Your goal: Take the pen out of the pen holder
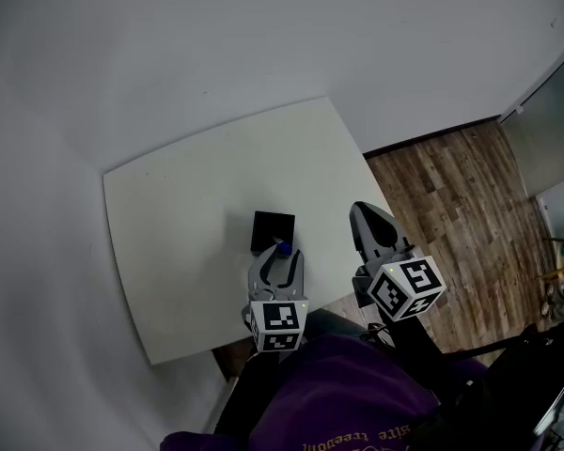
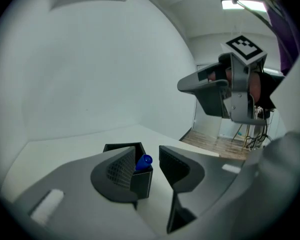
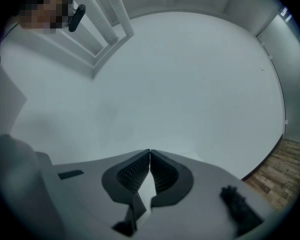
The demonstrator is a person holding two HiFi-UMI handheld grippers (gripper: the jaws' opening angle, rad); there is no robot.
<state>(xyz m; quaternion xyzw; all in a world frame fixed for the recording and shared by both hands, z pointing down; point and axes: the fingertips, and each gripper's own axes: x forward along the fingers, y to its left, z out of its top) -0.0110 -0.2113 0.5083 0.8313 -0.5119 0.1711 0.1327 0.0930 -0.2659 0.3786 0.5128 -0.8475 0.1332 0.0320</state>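
Looking down, I poise my left gripper (image 1: 278, 256) over the holder (image 1: 273, 230) on the table (image 1: 188, 214), right gripper (image 1: 371, 225) alongside. Left gripper view: my jaws gape wide, and the pen (image 2: 143, 162) pokes from the holder at their tips, untouched. Right gripper view: jaws closed, empty. Light, stiff and probably slick, the pen wants pinching at its exposed top.

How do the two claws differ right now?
The left claw has its jaws apart; the right claw has them pressed together. The left claw points at the blue pen in the black pen holder; the right claw has nothing between its jaws. Both carry a marker cube.
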